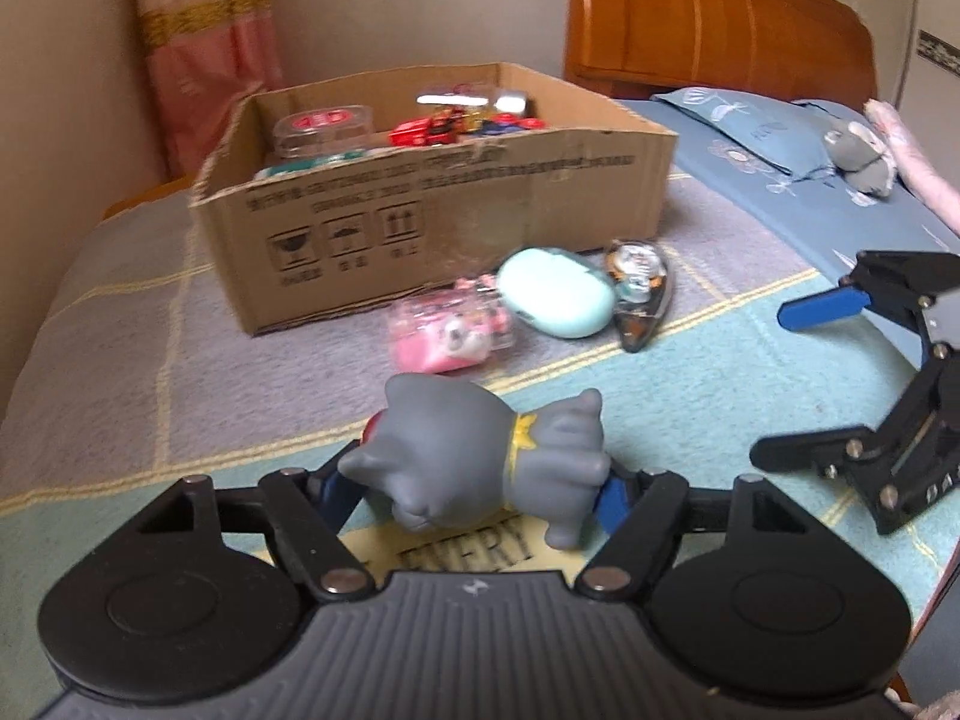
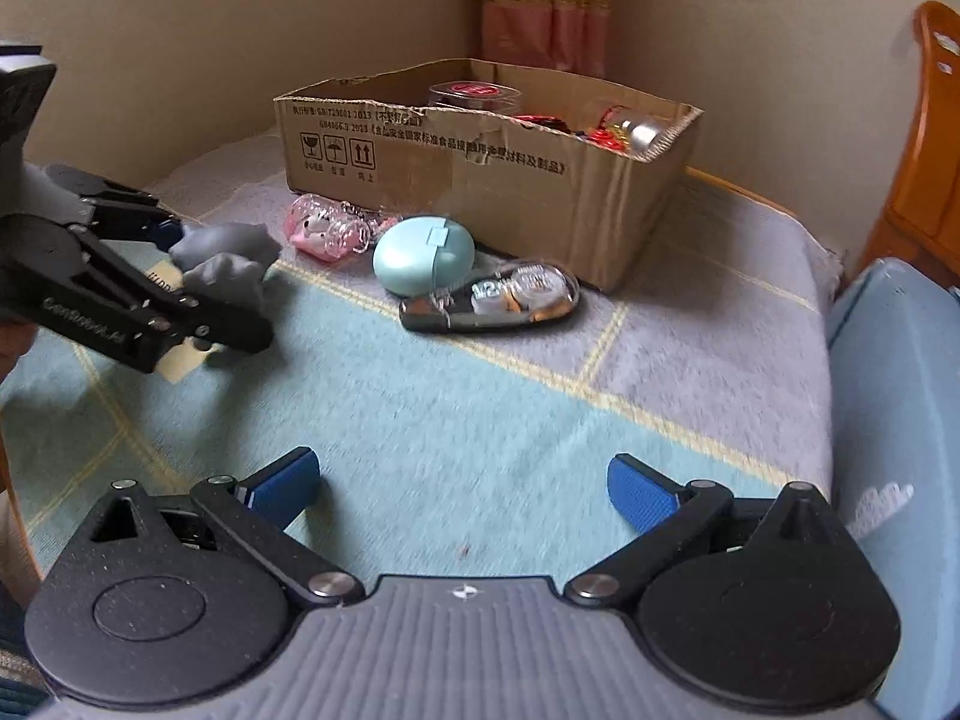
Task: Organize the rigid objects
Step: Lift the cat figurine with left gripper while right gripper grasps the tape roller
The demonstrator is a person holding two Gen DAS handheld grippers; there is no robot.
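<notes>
Left gripper point(image 1: 480, 489) clamps one grey cat figurine point(image 1: 480, 456), held at 6 o'clock in its view; blue pads mostly hidden behind it. Right gripper point(image 2: 462, 489) spread wide, holding nothing. Three loose items below the cardboard box point(image 2: 540, 192) — pink toy pack point(image 2: 327, 231), mint case point(image 2: 423, 255), dark blister pack point(image 2: 492, 297). Box contents blurred, uncountable.

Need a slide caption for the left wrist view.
Left hand-held gripper grips grey cat figurine, facing cardboard box on the bed.
</notes>
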